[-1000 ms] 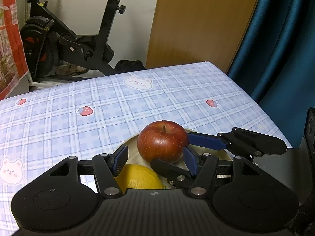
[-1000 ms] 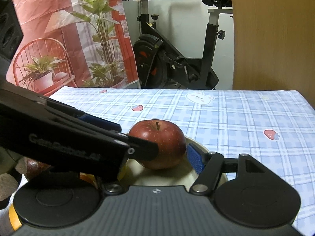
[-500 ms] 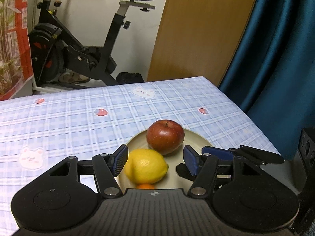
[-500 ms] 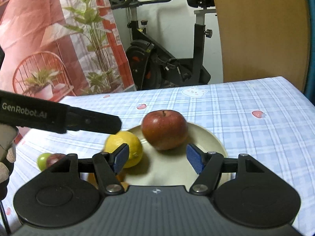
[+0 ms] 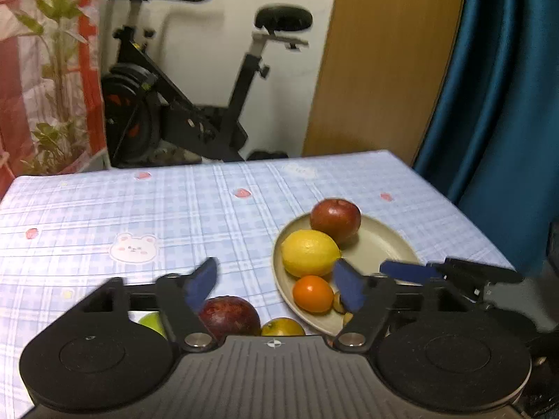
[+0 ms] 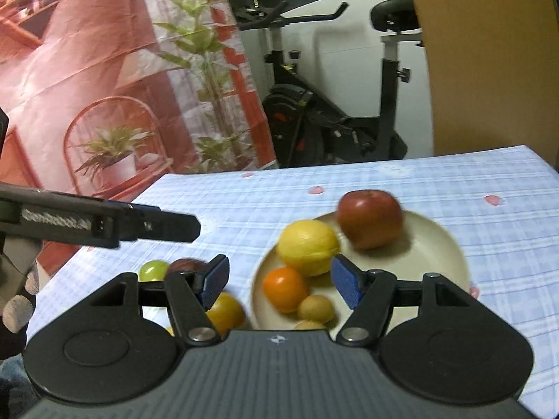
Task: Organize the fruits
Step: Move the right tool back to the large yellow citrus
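Observation:
A beige plate [image 5: 391, 244] [image 6: 450, 244] holds a red apple [image 5: 335, 220] [image 6: 370, 218], a lemon [image 5: 309, 253] [image 6: 307, 246], an orange [image 5: 312, 293] [image 6: 284, 288] and small brownish fruits [image 6: 316, 307]. On the cloth to its left lie a dark red fruit [image 5: 229, 316] [image 6: 185, 265], a green fruit [image 5: 152, 323] [image 6: 152, 269] and a yellow-orange fruit [image 5: 283, 326] [image 6: 225, 310]. My left gripper [image 5: 276, 284] hovers short of the plate's near-left rim; its jaws are opening with nothing between them. My right gripper [image 6: 279, 282] stands open and empty above the plate's near edge.
The table wears a blue checked cloth [image 5: 174, 216] with bear and strawberry prints. An exercise bike [image 5: 181, 111] stands behind it, a wooden panel [image 5: 384, 70] and a blue curtain [image 5: 506, 104] at the right. A plant-print hanging [image 6: 104, 87] covers the left wall.
Both grippers have drawn back and upward from the apple, which stays on the plate. More fruit has come into view. The left jaws have spread wider.

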A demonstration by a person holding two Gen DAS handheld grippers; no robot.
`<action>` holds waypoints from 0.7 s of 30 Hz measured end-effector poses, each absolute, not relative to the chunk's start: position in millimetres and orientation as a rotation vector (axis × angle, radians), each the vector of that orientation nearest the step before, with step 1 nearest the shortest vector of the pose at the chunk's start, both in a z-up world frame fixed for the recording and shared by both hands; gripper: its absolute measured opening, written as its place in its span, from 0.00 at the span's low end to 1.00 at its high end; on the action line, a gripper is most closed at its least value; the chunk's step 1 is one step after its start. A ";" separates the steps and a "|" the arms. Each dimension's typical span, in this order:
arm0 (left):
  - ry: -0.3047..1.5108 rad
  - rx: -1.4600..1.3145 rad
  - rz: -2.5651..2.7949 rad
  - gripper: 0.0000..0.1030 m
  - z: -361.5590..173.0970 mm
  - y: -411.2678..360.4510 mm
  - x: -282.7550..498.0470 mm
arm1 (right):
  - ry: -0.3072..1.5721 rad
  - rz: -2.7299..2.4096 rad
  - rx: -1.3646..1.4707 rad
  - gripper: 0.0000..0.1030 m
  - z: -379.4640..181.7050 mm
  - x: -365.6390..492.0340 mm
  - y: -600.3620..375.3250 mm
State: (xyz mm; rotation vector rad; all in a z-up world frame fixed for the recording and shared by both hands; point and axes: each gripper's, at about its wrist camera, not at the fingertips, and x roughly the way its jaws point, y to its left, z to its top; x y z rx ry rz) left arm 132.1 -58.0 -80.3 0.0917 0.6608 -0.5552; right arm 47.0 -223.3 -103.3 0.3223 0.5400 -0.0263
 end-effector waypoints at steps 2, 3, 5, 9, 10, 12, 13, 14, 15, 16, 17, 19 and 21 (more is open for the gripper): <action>0.619 0.094 -0.528 0.85 -78.2 -50.8 123.1 | 0.553 -0.017 0.304 0.66 -105.9 46.9 -216.2; 0.610 0.091 -0.527 0.85 -77.4 -49.2 120.8 | 0.563 -0.017 0.288 0.66 -107.7 47.0 -212.2; 0.594 0.086 -0.524 0.85 -76.1 -44.5 115.0 | 0.575 -0.019 0.243 0.66 -111.7 46.1 -204.0; 0.608 0.092 -0.477 0.85 -81.3 -40.0 109.6 | 0.573 0.018 0.218 0.66 -116.1 38.9 -192.9; 0.616 0.087 -0.467 0.85 -83.7 -36.8 108.1 | 0.573 0.022 0.221 0.66 -116.3 37.1 -190.8; 0.632 0.067 -0.451 0.85 -87.4 -25.9 103.7 | 0.564 0.008 0.203 0.66 -115.4 33.6 -186.9; 0.639 0.050 -0.446 0.85 -88.3 -19.8 101.1 | 0.557 0.007 0.187 0.66 -114.8 31.5 -184.6; 0.643 0.034 -0.436 0.85 -89.0 -14.2 98.8 | 0.551 0.010 0.177 0.66 -114.2 29.5 -183.4; 0.643 0.023 -0.424 0.84 -89.7 -8.4 96.2 | 0.547 0.005 0.170 0.66 -114.0 28.1 -181.7; 0.641 0.017 -0.415 0.84 -89.6 -5.1 95.0 | 0.546 -0.011 0.162 0.66 -114.3 26.9 -180.4; 0.638 0.016 -0.408 0.83 -89.5 -2.5 92.9 | 0.545 -0.023 0.159 0.66 -114.4 25.9 -178.8; 0.632 0.021 -0.399 0.83 -89.6 1.7 88.8 | 0.543 -0.033 0.153 0.70 -115.2 24.8 -176.2; 0.627 0.026 -0.385 0.82 -91.0 3.3 85.4 | 0.539 -0.024 0.154 0.71 -115.3 23.8 -175.2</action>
